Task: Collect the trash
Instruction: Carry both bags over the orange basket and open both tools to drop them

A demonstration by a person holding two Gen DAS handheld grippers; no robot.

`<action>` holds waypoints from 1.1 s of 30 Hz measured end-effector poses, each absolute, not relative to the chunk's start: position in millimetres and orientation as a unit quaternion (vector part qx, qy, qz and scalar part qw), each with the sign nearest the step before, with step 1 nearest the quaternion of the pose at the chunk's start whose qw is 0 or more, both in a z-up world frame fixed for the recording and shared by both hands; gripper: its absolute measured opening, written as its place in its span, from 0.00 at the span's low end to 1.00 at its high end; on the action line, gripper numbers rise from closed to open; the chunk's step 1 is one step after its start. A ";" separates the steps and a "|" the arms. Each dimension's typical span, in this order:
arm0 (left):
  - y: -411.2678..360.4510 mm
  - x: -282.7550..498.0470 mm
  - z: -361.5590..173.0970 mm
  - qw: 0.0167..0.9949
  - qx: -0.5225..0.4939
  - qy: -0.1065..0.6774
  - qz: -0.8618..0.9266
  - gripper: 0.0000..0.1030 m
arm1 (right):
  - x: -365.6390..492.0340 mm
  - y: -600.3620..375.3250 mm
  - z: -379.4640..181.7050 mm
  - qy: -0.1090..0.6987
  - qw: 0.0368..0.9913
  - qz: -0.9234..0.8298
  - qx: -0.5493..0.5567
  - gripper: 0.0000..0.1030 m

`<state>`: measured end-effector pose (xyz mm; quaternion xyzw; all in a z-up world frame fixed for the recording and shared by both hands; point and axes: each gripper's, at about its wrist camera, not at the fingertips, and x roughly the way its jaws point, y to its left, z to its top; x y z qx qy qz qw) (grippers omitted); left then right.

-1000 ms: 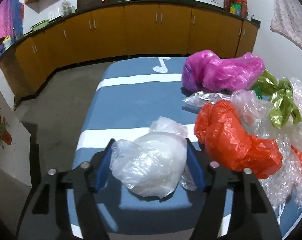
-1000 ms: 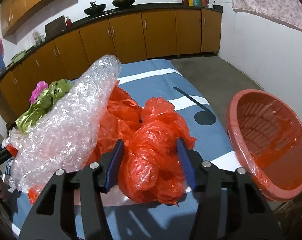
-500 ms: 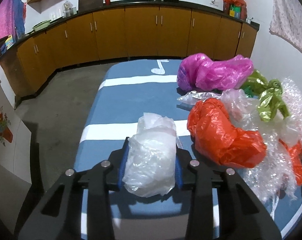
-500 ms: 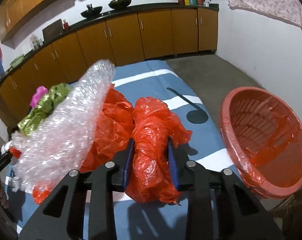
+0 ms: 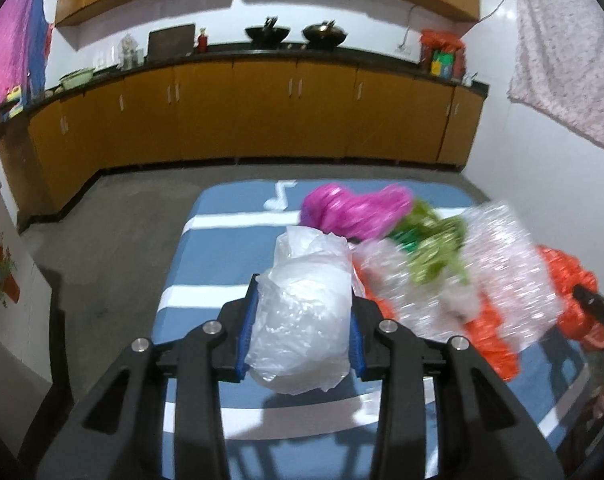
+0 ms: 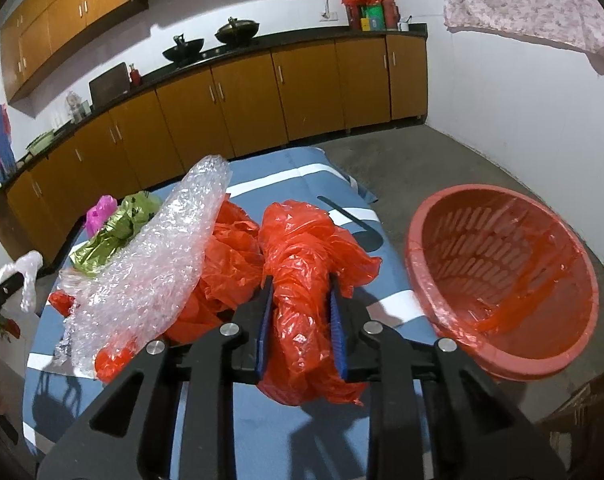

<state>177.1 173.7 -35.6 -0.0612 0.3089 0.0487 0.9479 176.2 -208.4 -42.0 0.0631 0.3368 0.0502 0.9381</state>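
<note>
Trash is in both grippers: left gripper (image 5: 302,332) fingers clamp a clear bag (image 5: 302,320), right gripper (image 6: 300,332) fingers clamp an orange bag (image 6: 302,300), both above the blue counter (image 6: 262,432), basket (image 6: 502,280) at right.

The right gripper (image 6: 300,328) squeezes a crumpled orange plastic bag (image 6: 308,280) between its blue pads (image 6: 264,328). Just left lies a sheet of bubble wrap (image 6: 154,268) on more orange plastic (image 6: 226,264). A red basket (image 6: 502,280) with a plastic liner sits tilted, beside the blue table (image 6: 286,432).
</note>
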 end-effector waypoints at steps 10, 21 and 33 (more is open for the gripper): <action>86.0 173.2 19.8 0.962 -0.058 0.265 -0.044 0.35 | 154.0 -247.5 -14.4 0.288 0.956 0.012 0.055 0.24; -69.3 209.0 11.0 0.944 -0.045 0.280 -0.169 0.35 | 147.9 -337.5 -7.4 0.266 0.957 -0.087 0.076 0.24; -193.3 259.8 -31.0 0.912 -0.012 0.326 -0.249 0.35 | 161.5 -393.7 -24.4 0.269 0.949 -0.115 0.113 0.24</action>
